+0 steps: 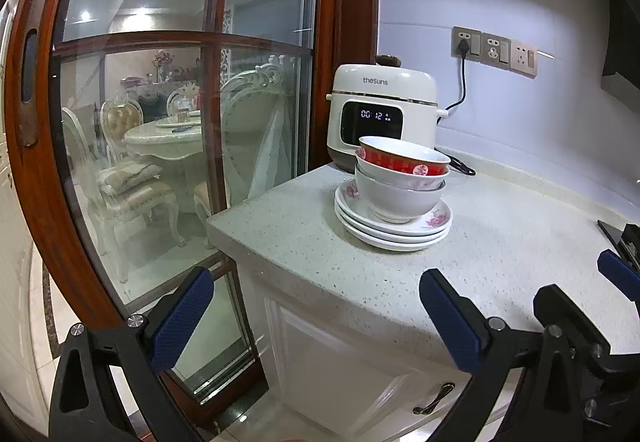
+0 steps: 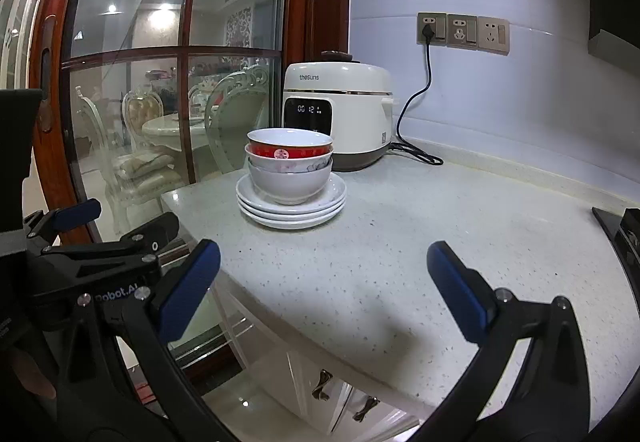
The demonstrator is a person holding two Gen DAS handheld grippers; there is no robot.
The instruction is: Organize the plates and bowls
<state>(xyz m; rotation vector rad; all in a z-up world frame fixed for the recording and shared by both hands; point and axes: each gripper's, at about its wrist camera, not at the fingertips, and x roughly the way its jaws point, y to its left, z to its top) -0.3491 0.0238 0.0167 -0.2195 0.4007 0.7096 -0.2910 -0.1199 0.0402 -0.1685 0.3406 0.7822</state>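
A stack of three white plates (image 1: 394,234) (image 2: 291,214) sits on the speckled countertop (image 1: 500,242) (image 2: 440,210) near its left corner. Three nested bowls stand on the plates: a white bowl (image 1: 396,198) (image 2: 290,184) at the bottom, a flowered one in the middle, and a red bowl (image 1: 404,158) (image 2: 290,150) on top. My left gripper (image 1: 316,318) is open and holds nothing, short of the counter's front edge. My right gripper (image 2: 324,290) is open too, low over the counter in front of the stack. Neither touches the dishes.
A white rice cooker (image 1: 380,114) (image 2: 336,110) stands just behind the stack, its black cable running to wall sockets (image 2: 460,30). A wood-framed glass door (image 1: 180,122) borders the counter on the left. A black cooktop edge (image 2: 616,226) lies far right. Cabinet doors (image 1: 340,370) sit below.
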